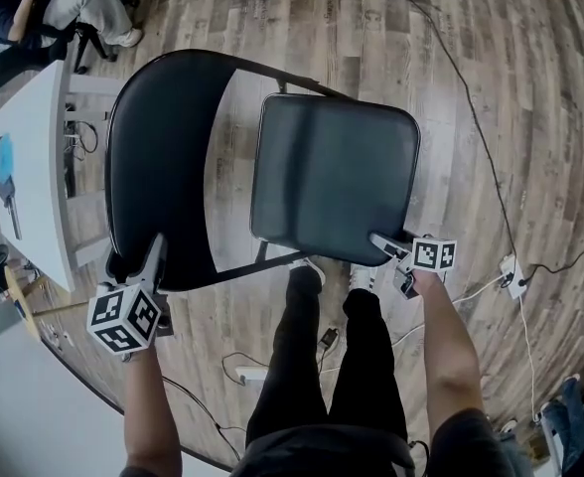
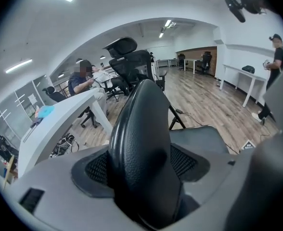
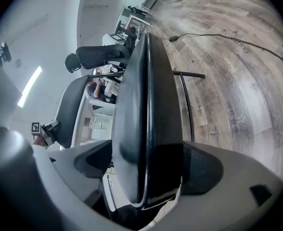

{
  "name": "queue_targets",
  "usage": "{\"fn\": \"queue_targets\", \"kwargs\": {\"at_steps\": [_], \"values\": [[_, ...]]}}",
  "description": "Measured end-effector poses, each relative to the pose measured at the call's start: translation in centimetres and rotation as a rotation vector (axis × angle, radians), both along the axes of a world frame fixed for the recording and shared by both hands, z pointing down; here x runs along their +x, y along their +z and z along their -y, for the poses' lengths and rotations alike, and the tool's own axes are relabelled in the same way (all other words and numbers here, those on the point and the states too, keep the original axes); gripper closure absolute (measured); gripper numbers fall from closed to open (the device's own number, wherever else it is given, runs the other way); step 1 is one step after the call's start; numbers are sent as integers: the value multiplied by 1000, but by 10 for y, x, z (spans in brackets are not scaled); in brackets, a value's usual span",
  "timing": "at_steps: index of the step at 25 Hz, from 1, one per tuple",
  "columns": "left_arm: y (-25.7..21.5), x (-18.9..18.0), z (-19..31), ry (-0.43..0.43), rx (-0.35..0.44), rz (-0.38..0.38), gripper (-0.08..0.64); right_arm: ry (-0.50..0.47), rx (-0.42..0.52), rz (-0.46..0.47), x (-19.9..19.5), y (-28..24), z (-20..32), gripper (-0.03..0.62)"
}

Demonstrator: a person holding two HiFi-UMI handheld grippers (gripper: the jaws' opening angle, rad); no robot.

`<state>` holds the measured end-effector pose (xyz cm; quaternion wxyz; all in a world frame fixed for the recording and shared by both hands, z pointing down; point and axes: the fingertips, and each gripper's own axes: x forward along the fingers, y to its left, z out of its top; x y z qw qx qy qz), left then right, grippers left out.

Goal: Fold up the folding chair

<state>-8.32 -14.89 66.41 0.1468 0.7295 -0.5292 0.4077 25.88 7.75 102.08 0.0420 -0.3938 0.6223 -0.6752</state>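
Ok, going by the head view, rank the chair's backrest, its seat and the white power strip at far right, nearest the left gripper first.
1. Backrest: between the left gripper's jaws.
2. Seat: to its right.
3. White power strip: on the floor, far right.

This is an open-plan office: past the left fingers [image 2: 96, 172] a long white counter [image 2: 59, 124] runs beside black swivel chairs [image 2: 136, 64], where a seated person [image 2: 86, 81] sits, and more white counters [image 2: 237, 71] line the far wall near a standing person [image 2: 276, 57]. Strip lights [image 2: 168, 23] are set in the white ceiling, and a wood-plank floor [image 1: 491, 58] runs throughout. Beyond the right fingers [image 3: 206, 170] a black cable [image 3: 237, 40] trails over that floor, and in the head view a power strip [image 1: 511, 274] lies to the right of those fingers.
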Motion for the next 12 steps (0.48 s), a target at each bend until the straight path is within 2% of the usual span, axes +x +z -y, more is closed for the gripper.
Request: {"fn": "queue_targets", "kwargs": {"at_steps": [12], "values": [[-38, 7, -4, 0, -10, -72, 214, -11, 51, 54, -17, -55, 14, 187]]}}
